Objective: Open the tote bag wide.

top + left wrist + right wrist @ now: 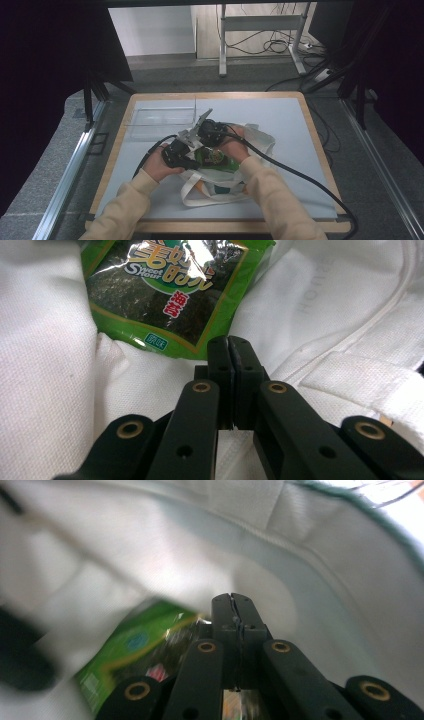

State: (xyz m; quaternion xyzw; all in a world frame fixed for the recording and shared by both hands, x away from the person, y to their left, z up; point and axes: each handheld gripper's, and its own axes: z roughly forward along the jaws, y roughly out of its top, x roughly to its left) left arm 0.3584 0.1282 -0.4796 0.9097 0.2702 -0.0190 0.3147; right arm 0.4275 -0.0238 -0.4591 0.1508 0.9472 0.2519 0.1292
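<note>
A white tote bag [260, 138] lies in the middle of the table with a green seaweed snack packet [218, 158] in its mouth. Both grippers are over the bag, close together. My left gripper [192, 159] is at the packet's left. In the left gripper view, the left gripper [230, 344] is shut, its tips at the lower edge of the packet [165, 290], over the white cloth [45, 370]. My right gripper [219, 142] is at the bag's far rim. In the right gripper view, the right gripper [233, 599] is shut amid folds of the bag [310, 580], with the blurred packet [131, 646] to its lower left.
A clear plastic box [160, 120] stands at the back left of the white mat [290, 120]. The bag's handles [200, 192] trail toward the front edge. Black cables [300, 177] run from the grippers off to the right and left.
</note>
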